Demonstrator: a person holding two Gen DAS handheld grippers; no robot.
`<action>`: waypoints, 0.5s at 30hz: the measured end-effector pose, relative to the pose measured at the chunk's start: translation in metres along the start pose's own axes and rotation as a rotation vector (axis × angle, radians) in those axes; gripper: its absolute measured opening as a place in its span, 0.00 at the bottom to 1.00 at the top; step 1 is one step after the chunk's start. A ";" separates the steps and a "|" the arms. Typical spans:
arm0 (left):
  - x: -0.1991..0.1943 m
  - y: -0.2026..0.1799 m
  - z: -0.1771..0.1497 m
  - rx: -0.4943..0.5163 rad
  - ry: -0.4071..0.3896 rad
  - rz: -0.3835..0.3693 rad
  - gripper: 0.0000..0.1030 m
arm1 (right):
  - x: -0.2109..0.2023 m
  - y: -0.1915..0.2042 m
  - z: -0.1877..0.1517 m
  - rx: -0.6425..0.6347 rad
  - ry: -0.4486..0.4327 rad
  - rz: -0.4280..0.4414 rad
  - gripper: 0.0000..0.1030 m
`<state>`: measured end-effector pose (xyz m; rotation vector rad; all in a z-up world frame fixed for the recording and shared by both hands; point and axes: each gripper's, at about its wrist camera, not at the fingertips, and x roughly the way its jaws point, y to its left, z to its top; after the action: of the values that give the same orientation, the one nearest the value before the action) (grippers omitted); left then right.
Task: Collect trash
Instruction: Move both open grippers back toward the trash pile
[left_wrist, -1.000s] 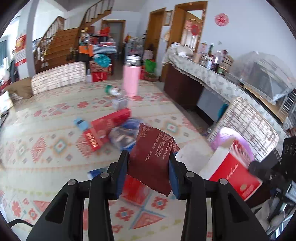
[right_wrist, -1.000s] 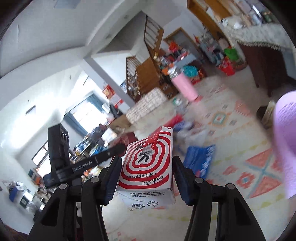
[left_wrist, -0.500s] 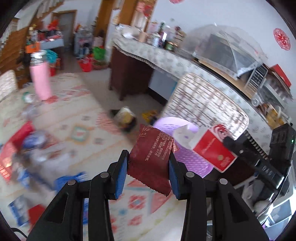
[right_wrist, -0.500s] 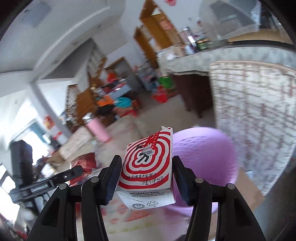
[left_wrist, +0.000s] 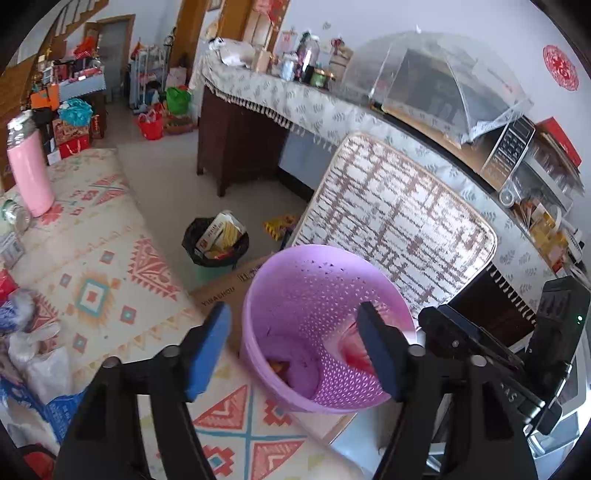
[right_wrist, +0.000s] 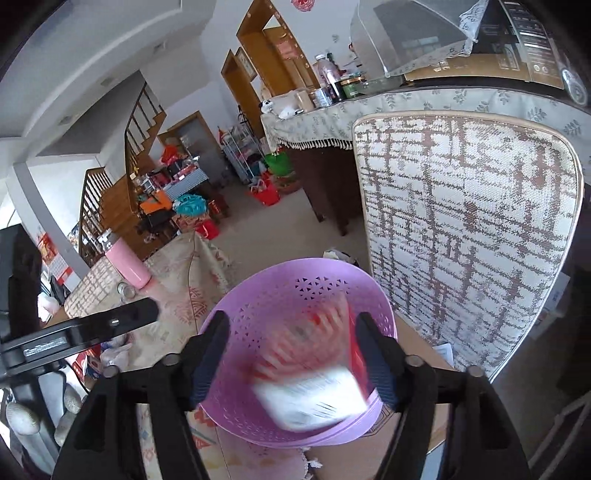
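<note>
Both grippers hang over a purple plastic basket (left_wrist: 325, 295) that stands on a flat piece of cardboard (left_wrist: 221, 291) at the edge of a patterned rug (left_wrist: 110, 280), just in front of a woven cushion (left_wrist: 399, 221) leaning upright behind it. The left gripper (left_wrist: 291, 350) points down at the basket with its jaws opening; nothing sits between the blue pads (left_wrist: 207, 350), which stand well apart with the basket's near wall showing in the gap. Inside the basket some red and orange scraps (left_wrist: 280, 367) lie at the bottom, too blurred to name. The right gripper (right_wrist: 291, 354) also has its jaws opening, and a red-and-white carton (right_wrist: 314, 376) appears between them as a smeared blur over the mouth of the basket (right_wrist: 258, 306); the pads do not seem to press on it, though the blur makes that hard to judge. On the floor beyond the basket stands a small bin lined with a black bag (left_wrist: 214, 243), full of packets. More litter, a blue wrapper (left_wrist: 62, 410) and crumpled plastic bags (left_wrist: 40, 365), lies on the rug at the left. A pink flask (left_wrist: 27, 170) stands upright at the far end of the rug.
</note>
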<state>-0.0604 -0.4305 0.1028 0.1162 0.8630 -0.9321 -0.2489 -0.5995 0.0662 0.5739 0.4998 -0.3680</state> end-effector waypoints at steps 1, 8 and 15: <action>-0.005 0.002 -0.002 -0.002 -0.006 0.006 0.69 | -0.001 0.000 0.000 0.000 -0.002 0.000 0.78; -0.062 0.028 -0.032 -0.003 -0.055 0.074 0.70 | 0.003 0.031 -0.015 -0.053 -0.001 0.040 0.81; -0.126 0.090 -0.077 -0.060 -0.092 0.202 0.73 | 0.012 0.086 -0.039 -0.145 0.077 0.144 0.82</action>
<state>-0.0769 -0.2584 0.1147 0.1063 0.7778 -0.7163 -0.2131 -0.5111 0.0677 0.4811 0.5506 -0.1715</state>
